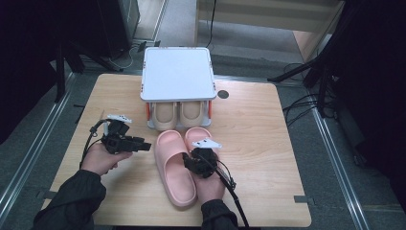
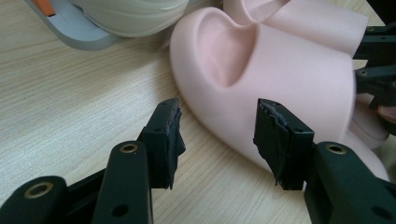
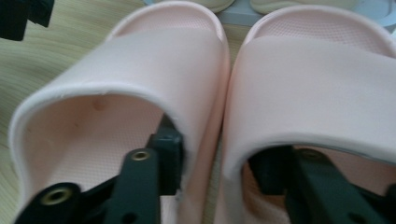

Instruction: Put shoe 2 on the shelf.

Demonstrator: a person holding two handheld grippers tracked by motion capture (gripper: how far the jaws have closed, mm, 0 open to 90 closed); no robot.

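Two pink slippers lie side by side, touching, on the wooden table (image 1: 258, 124): the left one (image 1: 172, 165) (image 3: 154, 65) and the right one (image 1: 198, 135) (image 3: 317, 70). My right gripper (image 1: 191, 160) (image 3: 217, 154) comes at them from the heel end. One jaw sits inside each slipper, and they pinch the two adjoining side walls together. My left gripper (image 1: 143, 145) (image 2: 217, 135) hovers open just left of the left slipper (image 2: 280, 79), level with its strap, with nothing between its jaws.
A white two-tier shoe rack (image 1: 177, 72) stands at the back middle of the table. A beige pair of slippers (image 1: 178, 114) sits on its lower shelf, just beyond the pink toes. A dark round hole (image 1: 223, 94) lies to the right of the rack.
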